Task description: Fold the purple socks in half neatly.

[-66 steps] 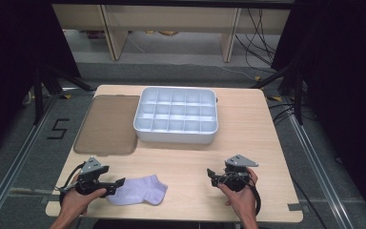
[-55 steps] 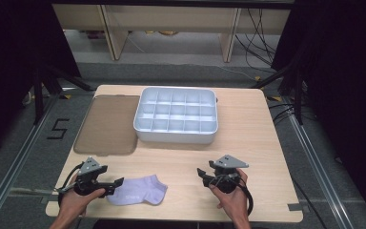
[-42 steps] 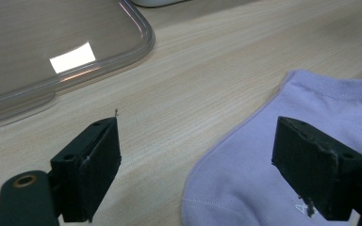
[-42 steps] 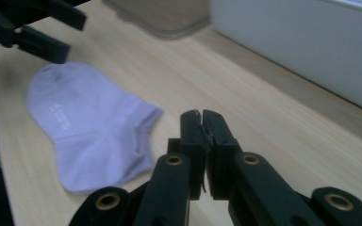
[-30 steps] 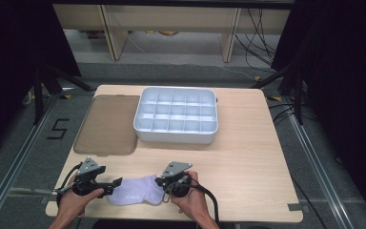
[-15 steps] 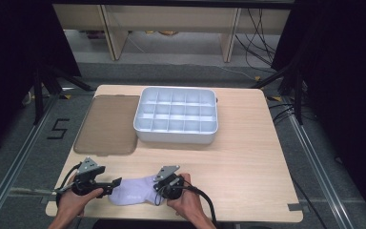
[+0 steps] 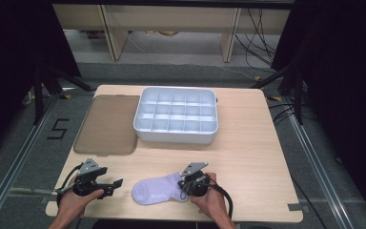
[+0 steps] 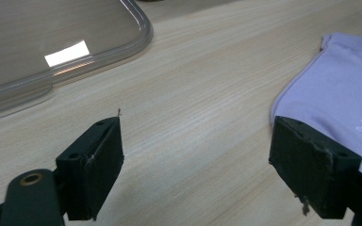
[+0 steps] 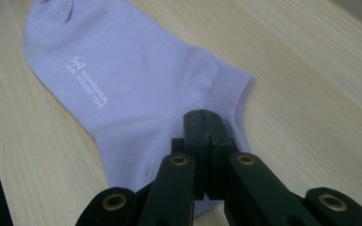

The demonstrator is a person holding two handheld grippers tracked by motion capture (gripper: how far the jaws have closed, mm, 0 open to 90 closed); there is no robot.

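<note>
— Looking along the right gripper (image 9: pixel 206 141), how do its jaws stand?

— Pressed flat together, tips down on the lilac sock (image 9: pixel 122 84), near the ribbed cuff at its heel end. Whether any fabric is pinched between them I cannot tell; the tips hide that spot.

— And the left gripper (image 8: pixel 195 165)?

— Spread wide, nothing between the jaws but bare wood. Its right-hand pad sits just over the sock's edge (image 8: pixel 330 94); the other is over the table (image 8: pixel 193 84).

— Where does the sock lie on the table?

— Flat near the front edge, between the two hands. From the high view the sock (image 7: pixel 157 190) has its toe pointing toward the left gripper (image 7: pixel 116 184) and its cuff under the right gripper (image 7: pixel 187 184). White lettering runs along its side.

— What is around them?

— A brownish translucent lid (image 7: pixel 108 124) lies flat at the left of the table (image 7: pixel 257 143); its rounded corner shows in the left gripper view (image 8: pixel 52 47). Just beside the lid, toward the far middle, stands a white tray (image 7: pixel 176 136) divided into many small compartments. Both are well apart from the sock.
</note>
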